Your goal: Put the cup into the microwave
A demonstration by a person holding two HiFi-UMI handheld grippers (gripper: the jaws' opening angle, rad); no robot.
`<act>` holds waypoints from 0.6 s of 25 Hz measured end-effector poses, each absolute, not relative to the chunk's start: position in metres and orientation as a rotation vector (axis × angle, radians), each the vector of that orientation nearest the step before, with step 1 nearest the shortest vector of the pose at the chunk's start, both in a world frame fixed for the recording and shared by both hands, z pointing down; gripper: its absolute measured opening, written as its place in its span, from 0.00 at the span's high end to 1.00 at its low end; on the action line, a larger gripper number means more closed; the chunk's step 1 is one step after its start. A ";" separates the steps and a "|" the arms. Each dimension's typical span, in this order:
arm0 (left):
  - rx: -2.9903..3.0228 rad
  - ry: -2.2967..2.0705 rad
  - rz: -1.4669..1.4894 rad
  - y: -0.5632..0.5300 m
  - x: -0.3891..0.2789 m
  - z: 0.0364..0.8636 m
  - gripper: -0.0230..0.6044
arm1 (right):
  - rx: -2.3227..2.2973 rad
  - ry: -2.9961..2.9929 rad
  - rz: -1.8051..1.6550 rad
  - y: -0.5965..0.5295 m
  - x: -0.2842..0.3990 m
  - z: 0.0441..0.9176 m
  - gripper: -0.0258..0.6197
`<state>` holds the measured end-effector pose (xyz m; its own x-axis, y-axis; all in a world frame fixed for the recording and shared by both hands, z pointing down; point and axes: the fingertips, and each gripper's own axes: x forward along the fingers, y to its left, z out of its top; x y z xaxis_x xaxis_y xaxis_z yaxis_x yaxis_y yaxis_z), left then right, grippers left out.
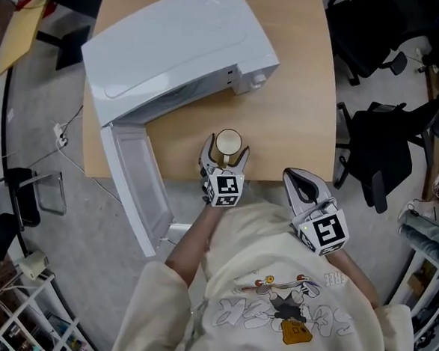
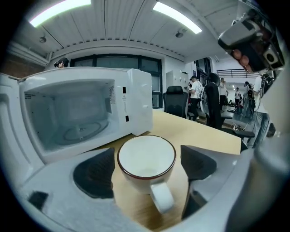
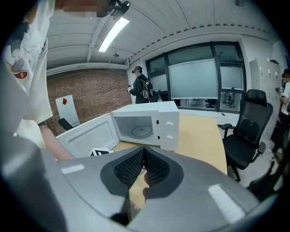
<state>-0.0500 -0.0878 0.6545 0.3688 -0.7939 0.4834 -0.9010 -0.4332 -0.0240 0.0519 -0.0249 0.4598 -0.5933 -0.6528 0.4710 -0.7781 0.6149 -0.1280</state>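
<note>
A white cup (image 1: 228,141) with a dark red rim stands upright on the wooden table (image 1: 298,116) near its front edge, handle toward me. My left gripper (image 1: 225,152) straddles the cup, open, one finger on each side. In the left gripper view the cup (image 2: 146,156) is empty and both dark pads (image 2: 96,176) stand beside it with a little gap. The white microwave (image 1: 176,48) sits behind and to the left, its door (image 1: 136,184) swung open and the cavity (image 2: 74,115) empty. My right gripper (image 1: 301,186) hovers at the table's front edge, shut with nothing in it (image 3: 144,164).
The open microwave door juts past the table's front-left edge. Black office chairs (image 1: 378,152) stand to the right of the table. Bare tabletop lies between the cup and the microwave (image 3: 149,124). People stand far off in the room (image 2: 199,97).
</note>
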 end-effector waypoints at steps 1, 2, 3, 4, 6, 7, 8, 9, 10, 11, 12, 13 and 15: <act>2.390 -1.521 0.644 -0.090 -0.050 0.656 0.24 | 1.140 -2.463 0.448 -0.026 0.052 0.462 0.95; 2.388 -1.531 0.653 -0.092 -0.050 0.659 0.26 | 1.136 -2.459 0.444 -0.026 0.052 0.466 0.95; 2.382 -1.539 0.661 -0.093 -0.051 0.661 0.27 | 1.135 -2.451 0.443 -0.026 0.052 0.470 0.95; 2.377 -1.542 0.669 -0.094 -0.052 0.664 0.28 | 1.135 -2.439 0.443 -0.027 0.052 0.475 0.95; 2.376 -1.527 0.683 -0.095 -0.052 0.668 0.30 | 1.151 -2.402 0.443 -0.029 0.054 0.487 0.95; 2.380 -1.513 0.691 -0.095 -0.050 0.670 0.33 | 1.163 -2.384 0.443 -0.030 0.056 0.491 0.95; 2.383 -1.502 0.696 -0.095 -0.049 0.671 0.33 | 1.172 -2.373 0.443 -0.032 0.057 0.494 0.95; 2.385 -1.496 0.699 -0.095 -0.049 0.671 0.34 | 1.176 -2.370 0.442 -0.033 0.057 0.496 0.95; 2.384 -1.495 0.702 -0.095 -0.049 0.672 0.34 | 1.177 -2.370 0.439 -0.034 0.058 0.496 0.95; 2.379 -1.494 0.706 -0.095 -0.050 0.672 0.34 | 1.178 -2.372 0.438 -0.035 0.058 0.497 0.95; 2.371 -1.494 0.709 -0.095 -0.050 0.672 0.34 | 1.177 -2.373 0.440 -0.035 0.058 0.498 0.95; 2.361 -1.494 0.707 -0.094 -0.051 0.671 0.34 | 1.175 -2.372 0.447 -0.036 0.058 0.499 0.95; 2.346 -1.497 0.692 -0.094 -0.053 0.668 0.34 | 1.169 -2.371 0.457 -0.036 0.058 0.501 0.95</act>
<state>-0.0525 -0.0937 0.6675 0.3508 -0.7730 0.5287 -0.9034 -0.4280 -0.0264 0.0585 -0.0364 0.5008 -0.5365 -0.6550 0.5322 -0.8058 0.5849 -0.0924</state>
